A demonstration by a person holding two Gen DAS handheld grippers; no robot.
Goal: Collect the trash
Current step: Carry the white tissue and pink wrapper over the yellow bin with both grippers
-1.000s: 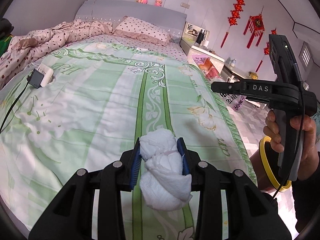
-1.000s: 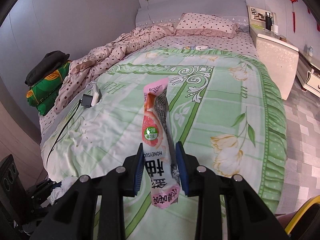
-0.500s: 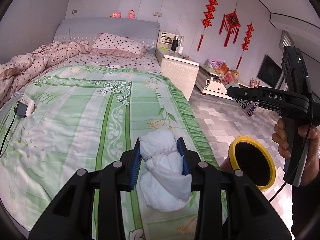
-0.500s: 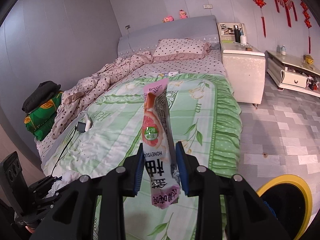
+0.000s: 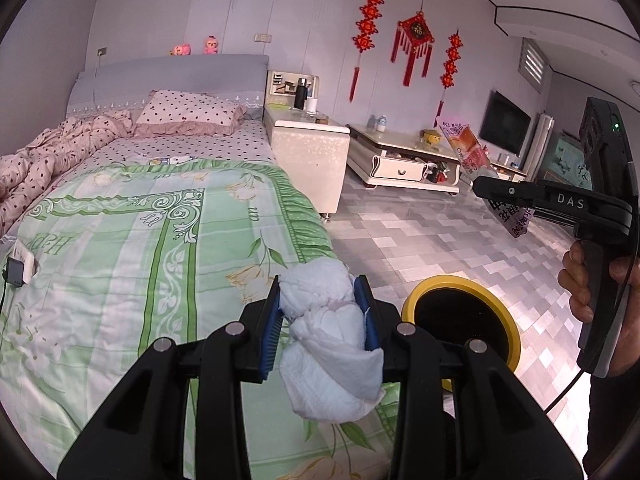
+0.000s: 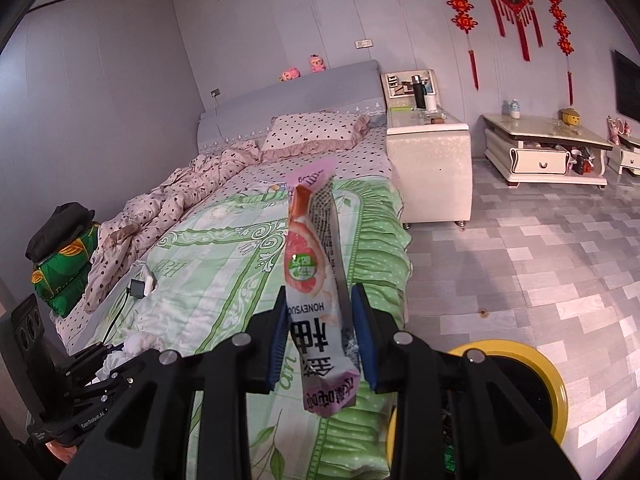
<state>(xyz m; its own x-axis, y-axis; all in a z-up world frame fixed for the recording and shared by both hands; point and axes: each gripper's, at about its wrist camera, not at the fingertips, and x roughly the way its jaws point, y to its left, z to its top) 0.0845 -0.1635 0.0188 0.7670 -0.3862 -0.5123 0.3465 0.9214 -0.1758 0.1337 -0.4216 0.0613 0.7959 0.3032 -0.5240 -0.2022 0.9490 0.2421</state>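
Note:
My left gripper [image 5: 320, 308] is shut on a crumpled white tissue wad [image 5: 328, 344], held over the bed's right edge. My right gripper [image 6: 322, 320] is shut on a pink snack wrapper [image 6: 314, 280] that stands upright between the pads. The right gripper [image 5: 492, 190] with the wrapper [image 5: 466, 148] also shows at the right of the left wrist view, above the floor. A yellow-rimmed trash bin [image 5: 464, 316] stands on the floor beside the bed, just right of the tissue; its rim also shows in the right wrist view [image 6: 554, 380].
The bed has a green floral quilt [image 5: 140, 240], a pink dotted duvet [image 5: 40, 160] and a charger with cable [image 5: 18, 268]. A white bedside cabinet [image 5: 306, 156] and a TV stand [image 5: 404, 156] stand on the grey tiled floor [image 5: 420, 240].
Both grippers have swung right, away from the middle of the bed toward its right edge; the bin and the floor have come into fuller view. Both grips are unchanged.

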